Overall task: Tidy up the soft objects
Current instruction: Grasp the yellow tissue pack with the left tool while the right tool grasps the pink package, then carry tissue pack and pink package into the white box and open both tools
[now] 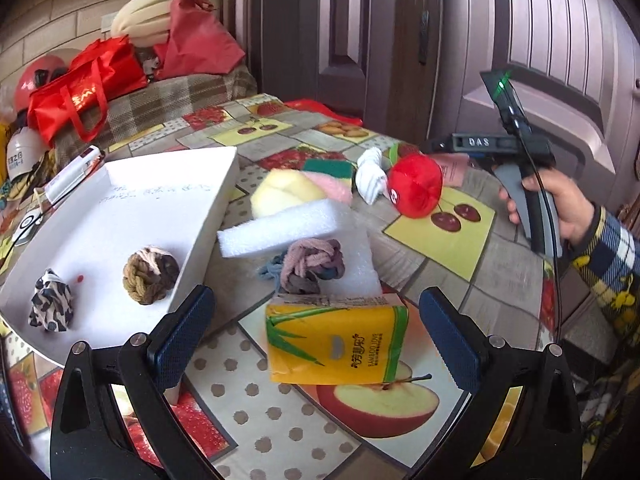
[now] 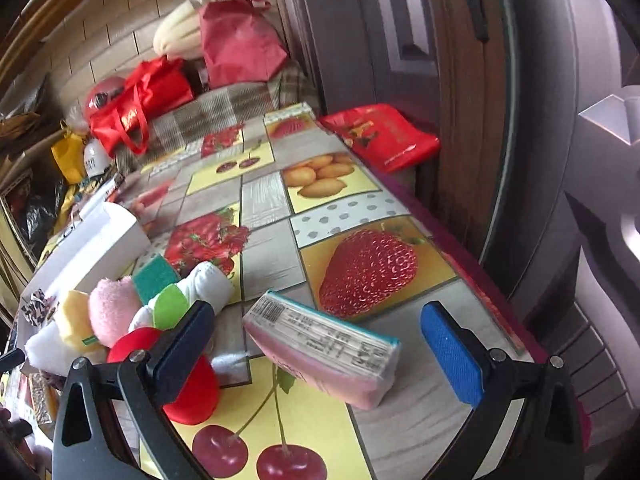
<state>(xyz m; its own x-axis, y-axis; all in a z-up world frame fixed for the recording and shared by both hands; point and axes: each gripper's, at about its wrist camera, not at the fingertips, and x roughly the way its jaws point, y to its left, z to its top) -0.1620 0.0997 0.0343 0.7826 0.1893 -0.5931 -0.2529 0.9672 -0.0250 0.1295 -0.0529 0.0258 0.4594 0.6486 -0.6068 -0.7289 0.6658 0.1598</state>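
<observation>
My left gripper [image 1: 316, 332] is open, its fingers on either side of a yellow tissue pack [image 1: 336, 340] lying on the table. A white tray [image 1: 120, 216] at the left holds a leopard-print scrunchie [image 1: 52, 308] and a brown braided ball [image 1: 150, 274]. Behind the pack lie a purple braided ball [image 1: 312, 266], a white foam strip [image 1: 280, 230], a yellow sponge [image 1: 280, 192], a white sock [image 1: 372, 176] and a red plush [image 1: 416, 184]. My right gripper [image 2: 316, 340] is open around a pink tissue pack [image 2: 324, 352]; it also shows in the left wrist view [image 1: 500, 144].
The table [image 2: 264, 200] has a fruit-print cloth. Its right edge runs beside a dark door [image 2: 400, 40]. Red bags [image 1: 88, 84] and helmets lie on a bench behind the table. A red bag [image 2: 384, 136] sits past the table's far right edge.
</observation>
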